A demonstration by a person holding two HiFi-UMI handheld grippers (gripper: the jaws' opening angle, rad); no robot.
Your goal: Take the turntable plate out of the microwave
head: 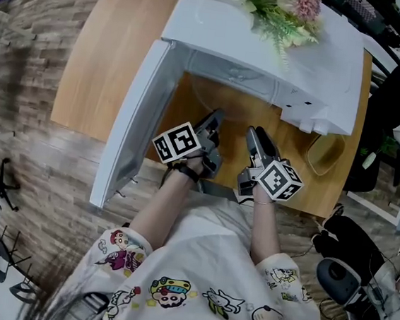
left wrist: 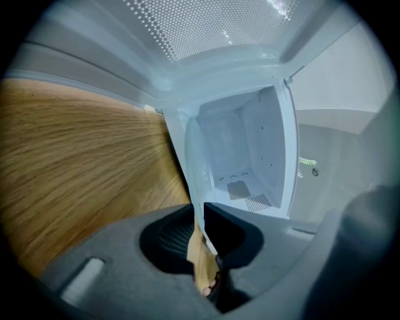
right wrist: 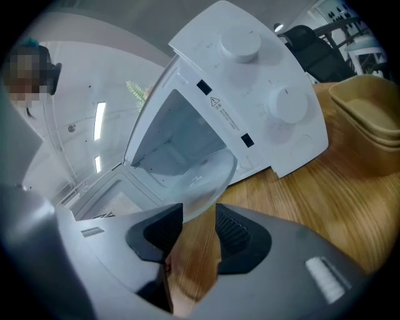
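Jaws of your left gripper (left wrist: 200, 215) stand nearly together, with only a thin slit between the pads. A pale sliver runs through that slit. I judge it to be the near rim of the turntable plate (right wrist: 200, 178), seen edge-on and pinched. Jaws of your right gripper (right wrist: 199, 215) stand spread. The plate's rim reaches the mouth of their gap, and neither pad appears to press on it.

Step in hand, by my reading, is withdrawal. The plate hangs just in front of the microwave (head: 220, 37) opening, above the table (head: 118, 55). The cavity behind it shows a bare floor.

The next move calls for a second hold. Close your right jaws on the rim, or carry the plate further out from the microwave and lay it flat on the table. Keep it level, and keep it off the open door (head: 129, 127) at the left of the opening.

The plate is round, clear glass with a raised lip and a faint moulded mark near its centre. Wood and cabinet show straight through it, so its edge is hard to place. Smooth glass held at one rim may well slip or swing.
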